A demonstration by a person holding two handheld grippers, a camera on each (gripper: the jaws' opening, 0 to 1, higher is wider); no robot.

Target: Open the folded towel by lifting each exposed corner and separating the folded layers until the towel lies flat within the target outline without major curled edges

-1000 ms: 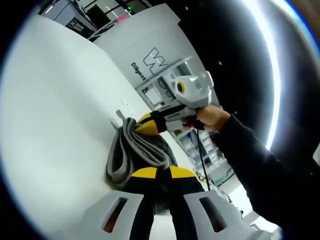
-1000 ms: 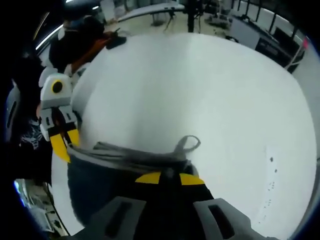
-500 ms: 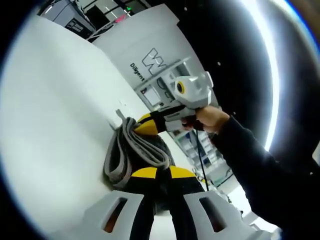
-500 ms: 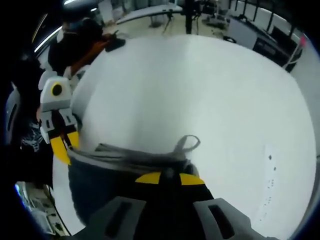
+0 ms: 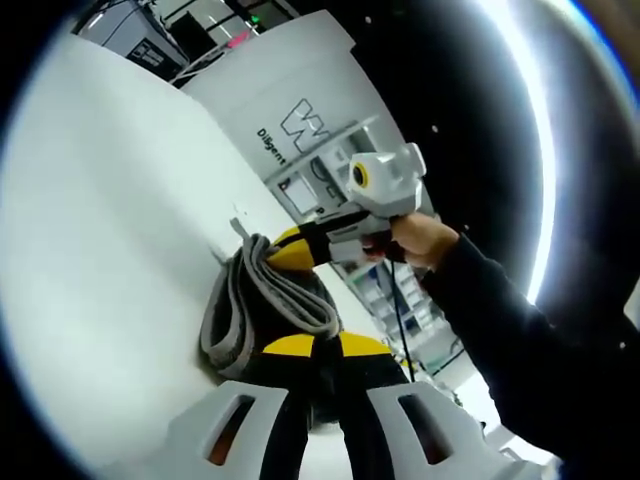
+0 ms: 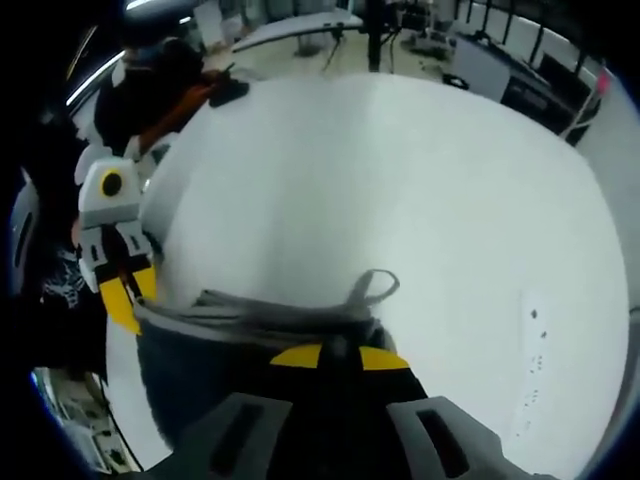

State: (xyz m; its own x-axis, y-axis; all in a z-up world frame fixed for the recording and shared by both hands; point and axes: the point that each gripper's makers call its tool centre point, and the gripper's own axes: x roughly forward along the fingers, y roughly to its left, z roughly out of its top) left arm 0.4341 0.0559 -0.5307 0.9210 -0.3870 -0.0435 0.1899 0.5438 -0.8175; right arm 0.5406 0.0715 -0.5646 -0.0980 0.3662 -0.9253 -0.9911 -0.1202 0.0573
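Low in the middle of the left gripper view, the left gripper [image 5: 314,348] is clamped on the grey towel [image 5: 262,300], which hangs in folds above the white table [image 5: 110,200]. Right of centre, the right gripper [image 5: 285,245] pinches the towel's far edge, held by a hand [image 5: 425,240]. At the bottom of the right gripper view, the towel stretches between both grippers.

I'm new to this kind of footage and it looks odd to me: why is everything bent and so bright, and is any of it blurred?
Left gripper view: fisheye bends the white table into a curve; a bright streak glares at the right; the grey towel is fairly sharp. Right gripper view: table bulges like a dome, evenly lit; the towel and left gripper look soft.
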